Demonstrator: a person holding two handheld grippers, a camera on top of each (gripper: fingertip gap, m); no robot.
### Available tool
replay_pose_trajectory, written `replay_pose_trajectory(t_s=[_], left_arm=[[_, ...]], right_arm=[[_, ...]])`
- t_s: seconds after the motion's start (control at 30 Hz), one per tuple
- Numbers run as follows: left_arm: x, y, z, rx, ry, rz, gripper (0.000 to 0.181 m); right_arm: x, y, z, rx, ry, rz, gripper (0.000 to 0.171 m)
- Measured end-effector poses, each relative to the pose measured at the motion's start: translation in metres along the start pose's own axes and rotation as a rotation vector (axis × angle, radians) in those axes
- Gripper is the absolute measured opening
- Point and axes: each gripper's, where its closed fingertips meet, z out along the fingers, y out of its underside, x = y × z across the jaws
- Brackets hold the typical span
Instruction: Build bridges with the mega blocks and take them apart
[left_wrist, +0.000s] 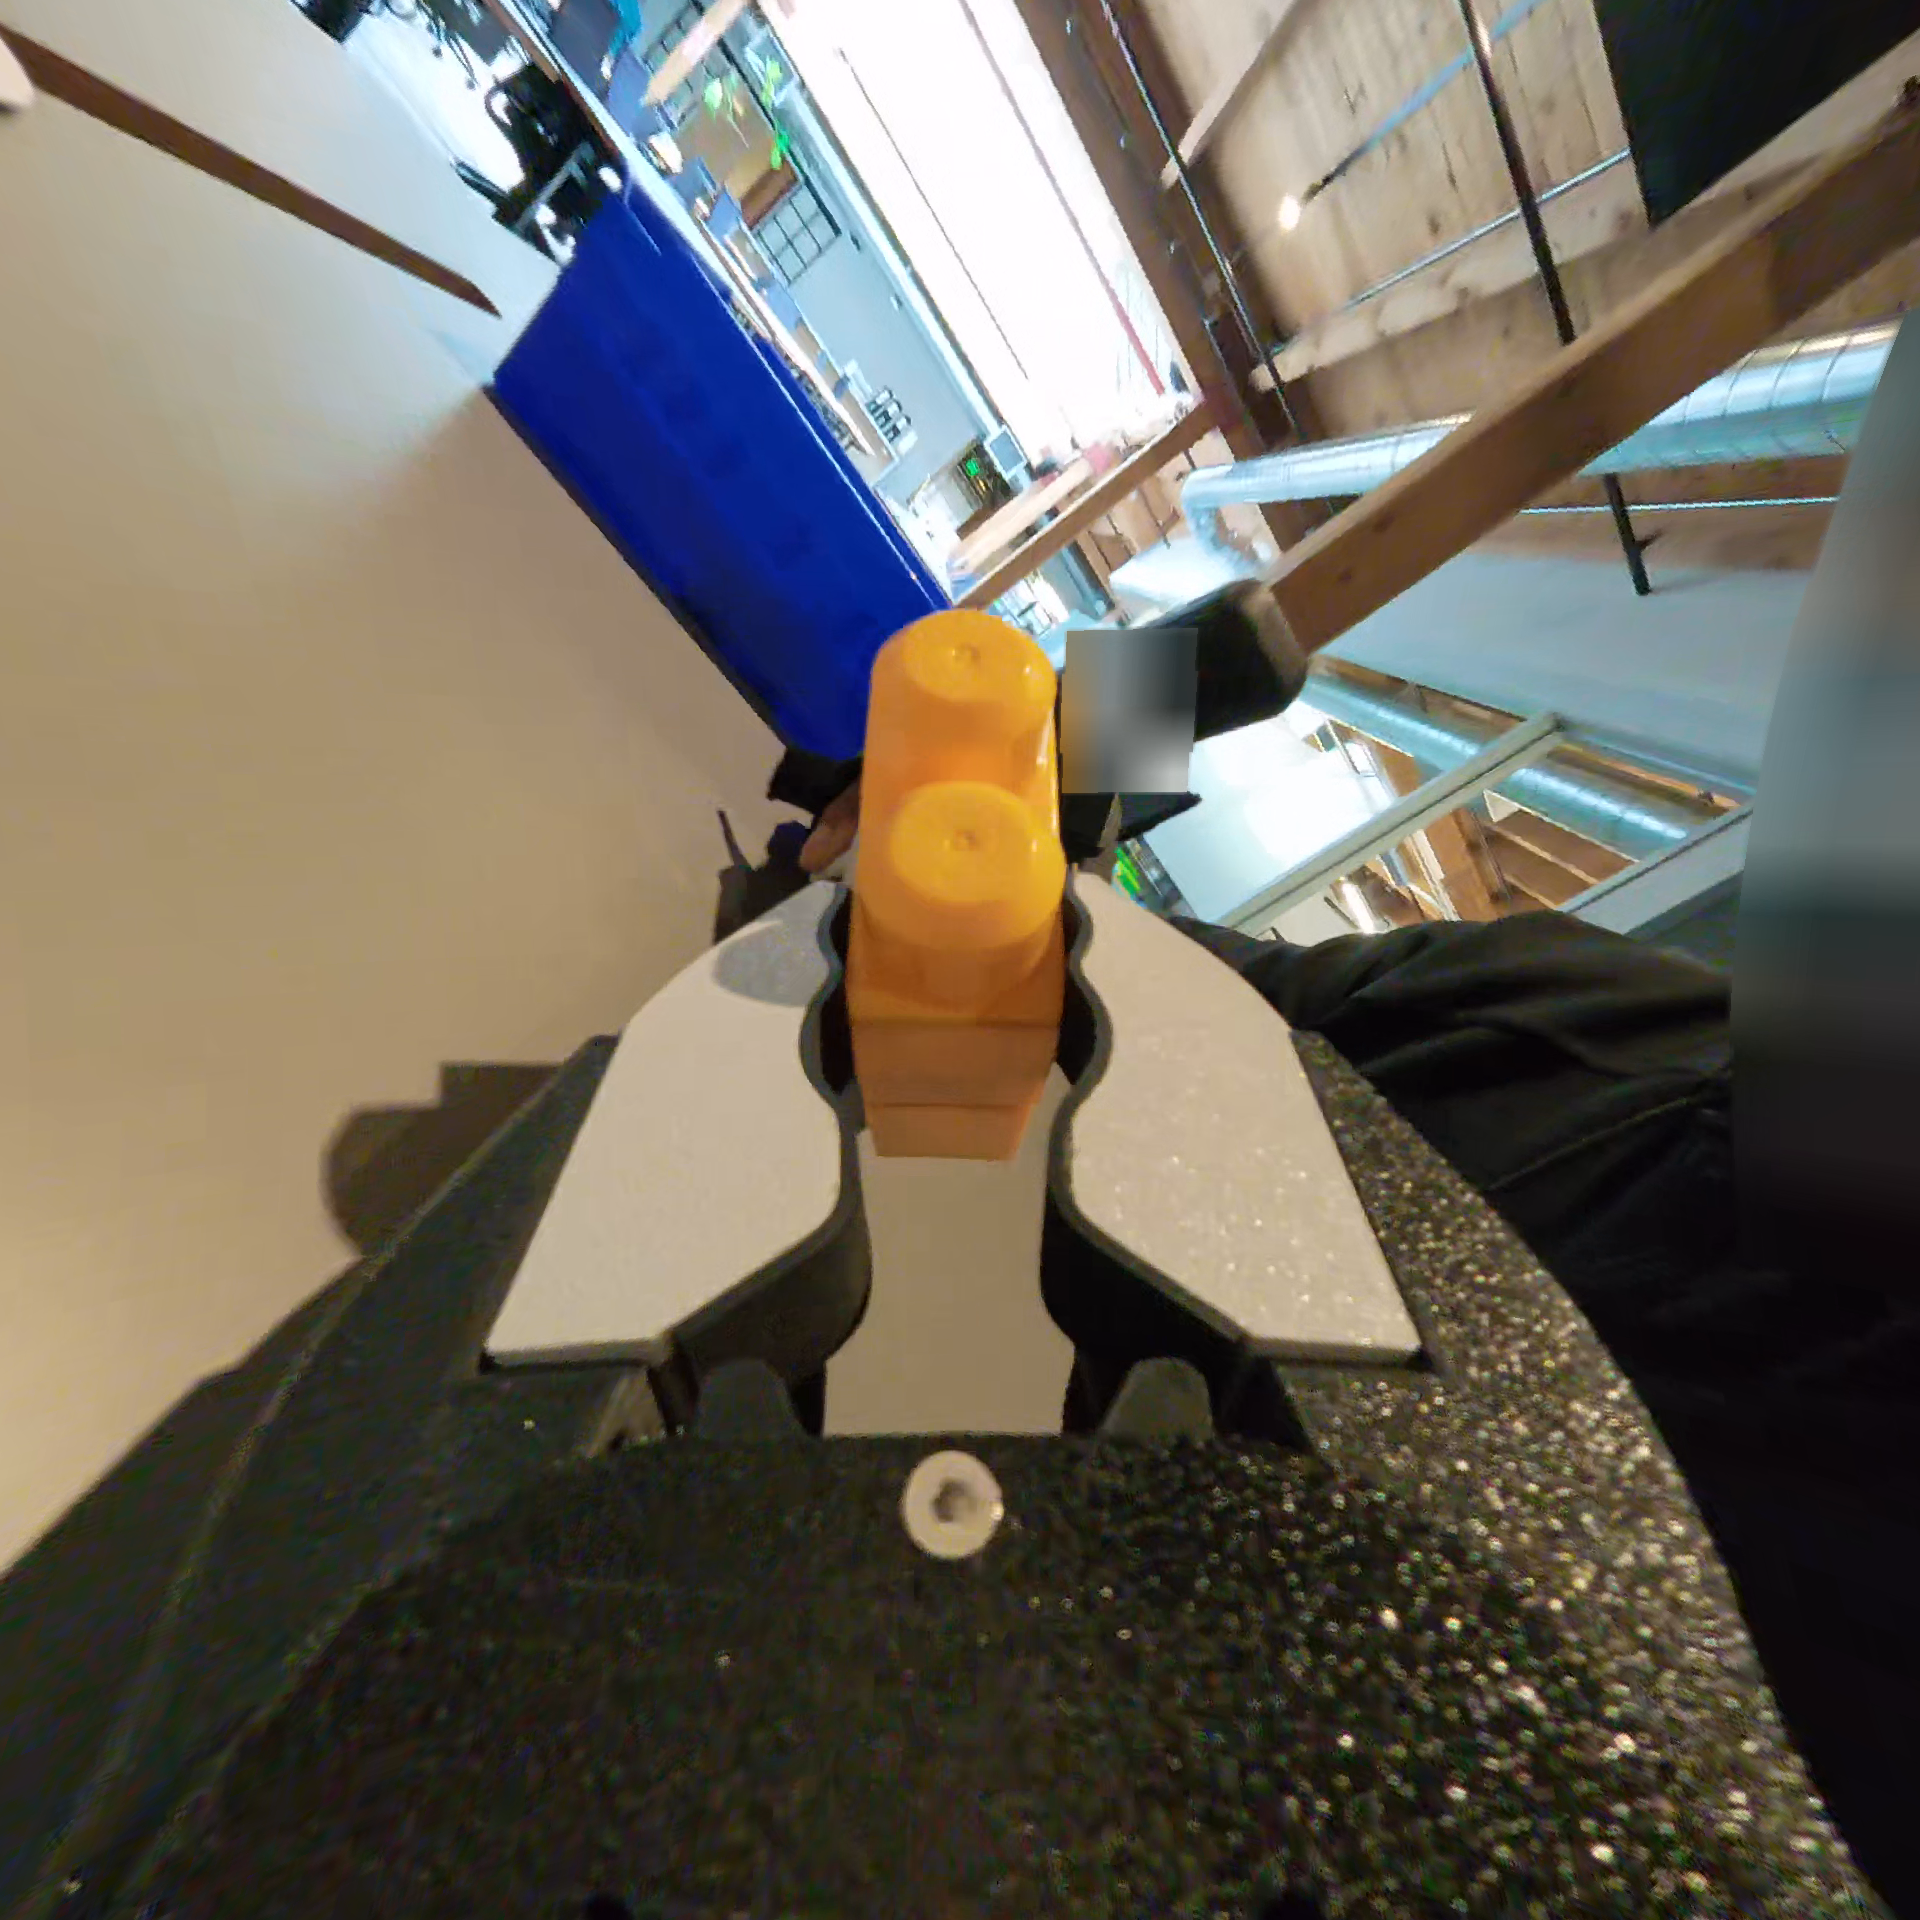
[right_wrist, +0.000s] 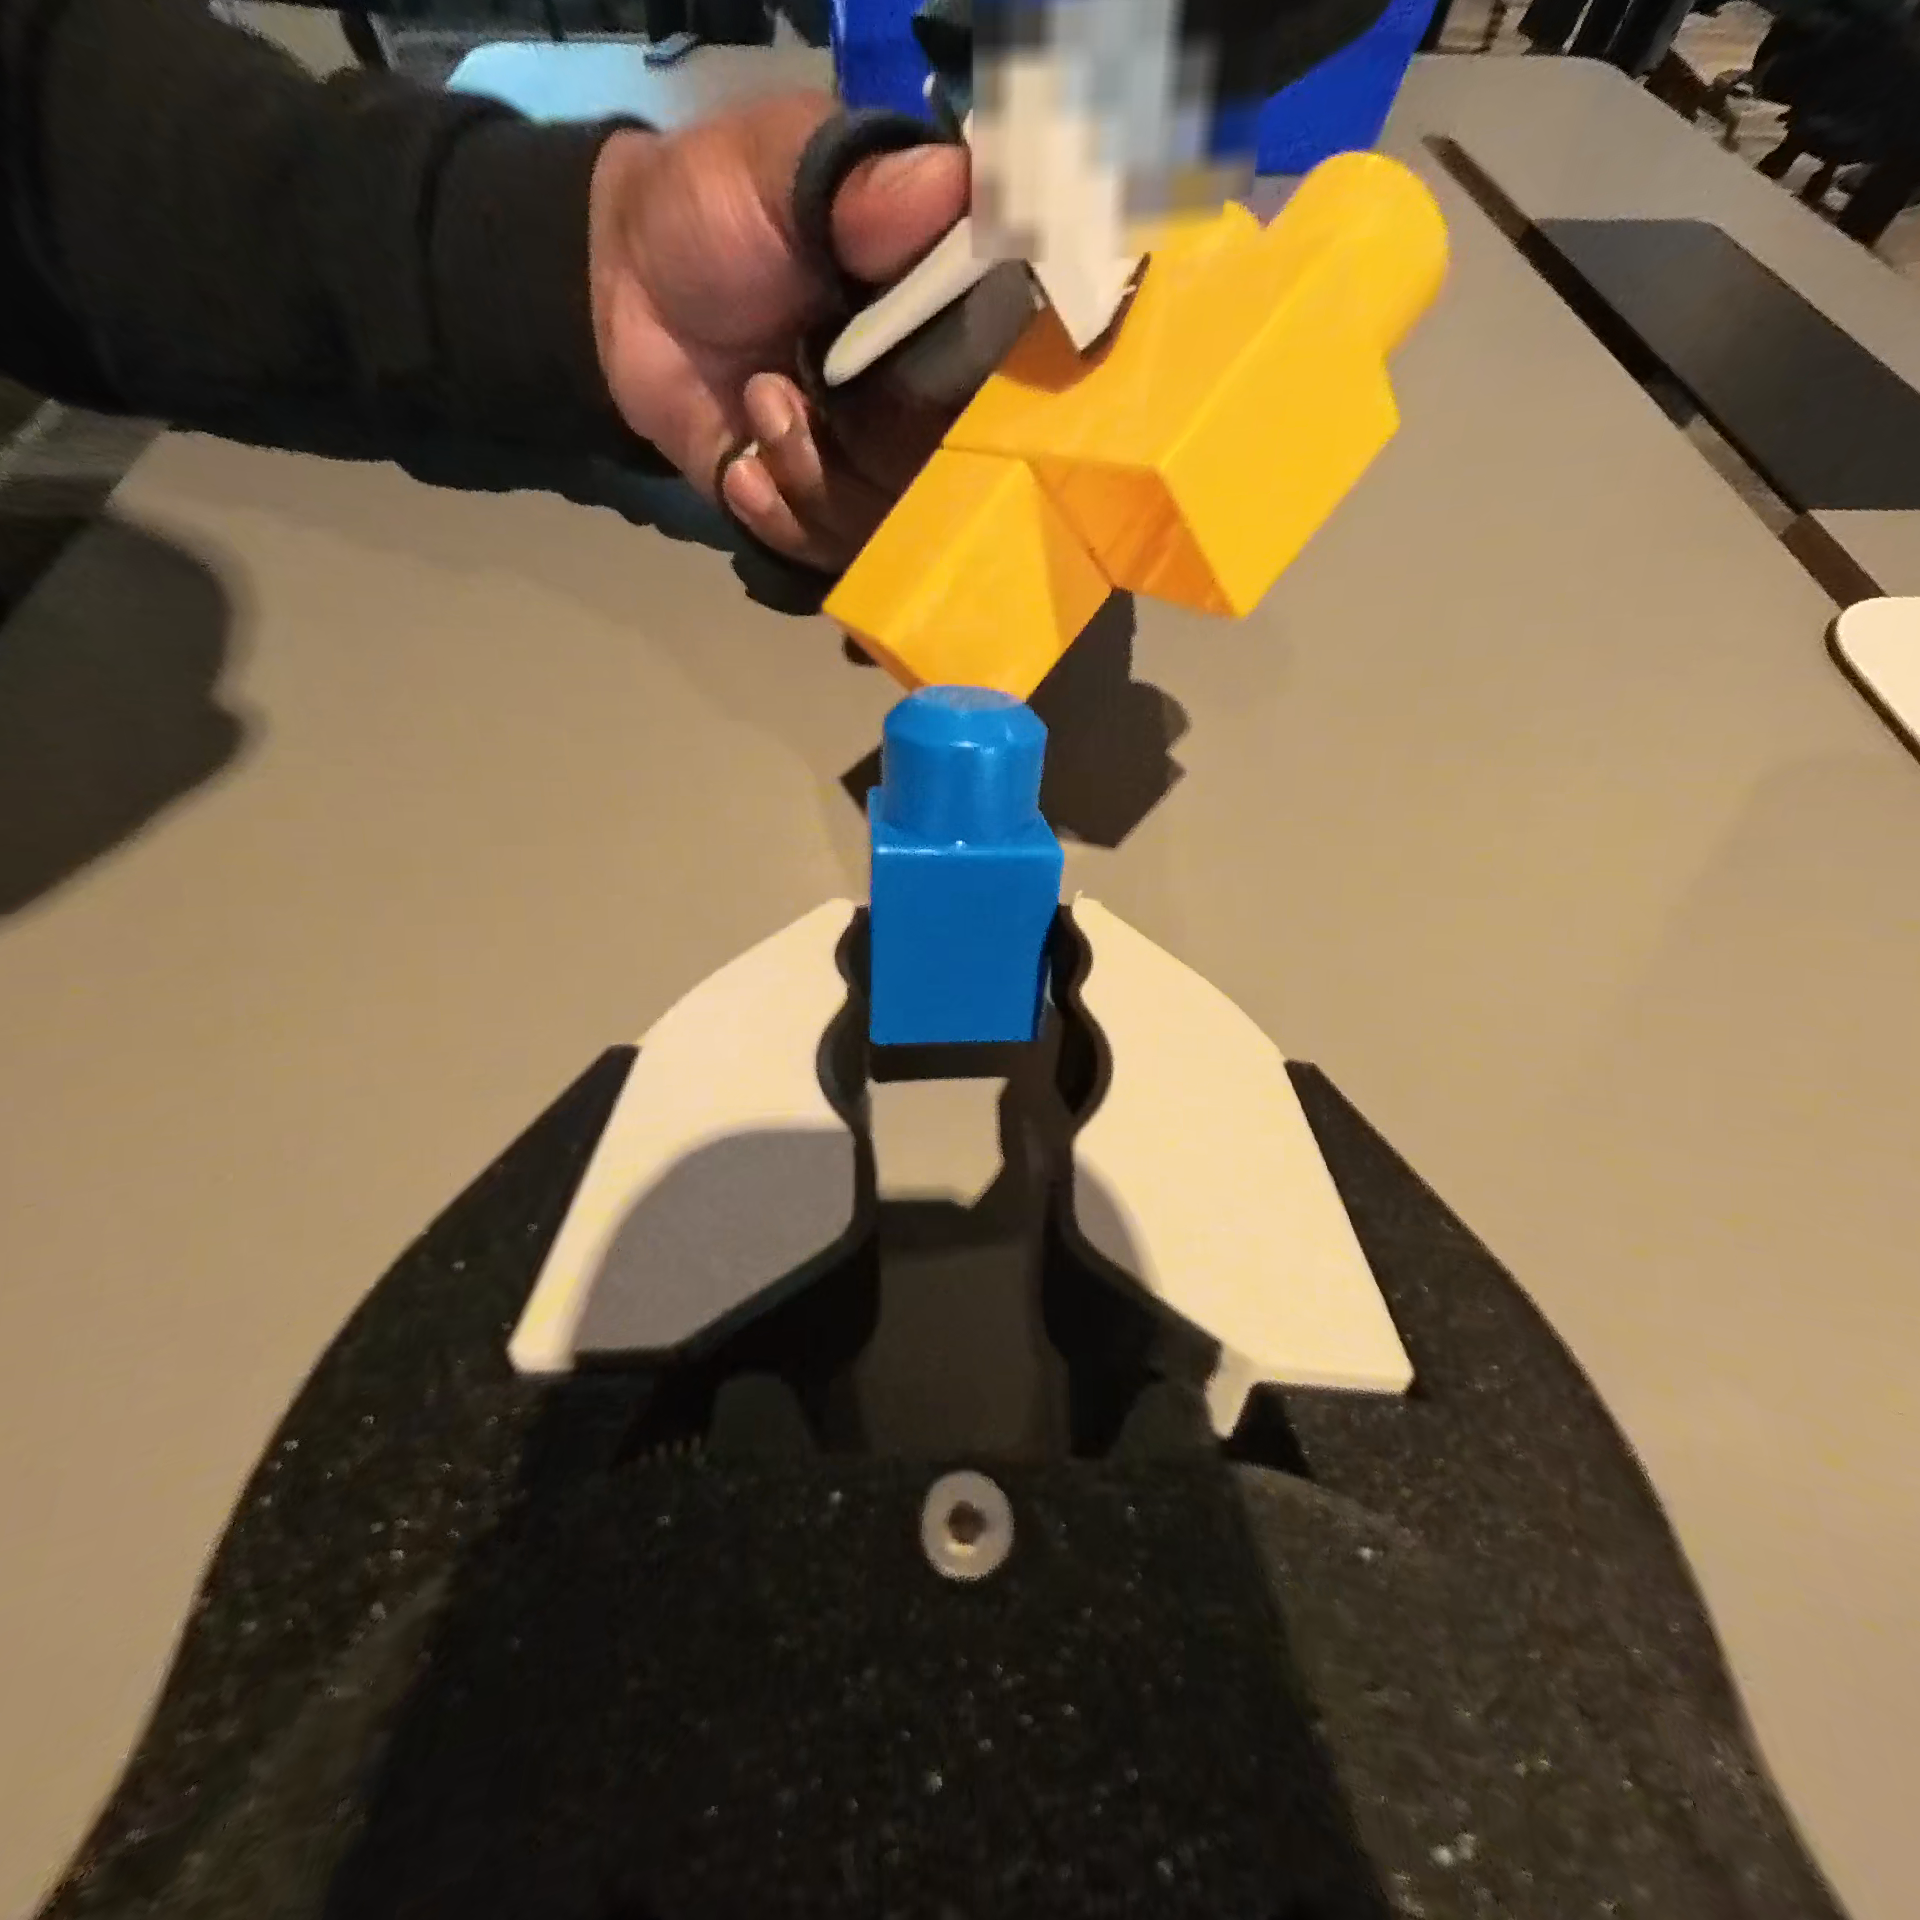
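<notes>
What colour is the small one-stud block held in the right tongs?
Blue. The one-stud block shows best in the right wrist view, clamped between the right tongs.

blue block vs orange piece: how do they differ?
The blue block is one block with one stud; the orange piece is larger, two blocks joined. Blue sits in the right tool, orange in the left tool. Blue stands upright; orange is tilted. Both are clamped, off the table.

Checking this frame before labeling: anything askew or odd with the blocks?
Nothing damaged. The orange blocks in the left gripper are tilted diagonally, one corner right over the stud of the blue block in the right gripper, so not lined up to mate squarely.
</notes>
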Motion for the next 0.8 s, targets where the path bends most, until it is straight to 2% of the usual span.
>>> replay_pose_trajectory(t_s=[0.2,0.37,0.47,0.57,0.67,0.73,0.8], left_arm=[[-0.005,0.002,0.002,-0.012,-0.068,0.058,0.036],[-0.009,0.000,0.001,-0.008,-0.125,0.125,0.036],[-0.009,0.001,0.002,-0.017,-0.131,0.137,0.036],[-0.010,0.003,0.003,-0.031,-0.138,0.148,0.036],[-0.010,0.005,0.005,-0.048,-0.146,0.159,0.036],[-0.010,0.007,0.006,-0.057,-0.150,0.164,0.036],[-0.011,0.007,0.006,-0.063,-0.155,0.168,0.036]], right_arm=[[0.013,-0.006,-0.007,0.067,0.020,0.099,0.033],[0.026,-0.009,-0.013,0.083,0.122,0.116,0.033],[0.036,-0.036,-0.033,0.138,0.230,0.108,0.033],[0.052,-0.071,-0.074,0.171,0.377,0.072,0.033],[0.080,-0.092,-0.141,0.157,0.588,0.030,0.033],[0.107,-0.088,-0.196,0.131,0.767,0.058,0.033],[0.135,-0.059,-0.238,0.049,0.880,0.161,0.033]])
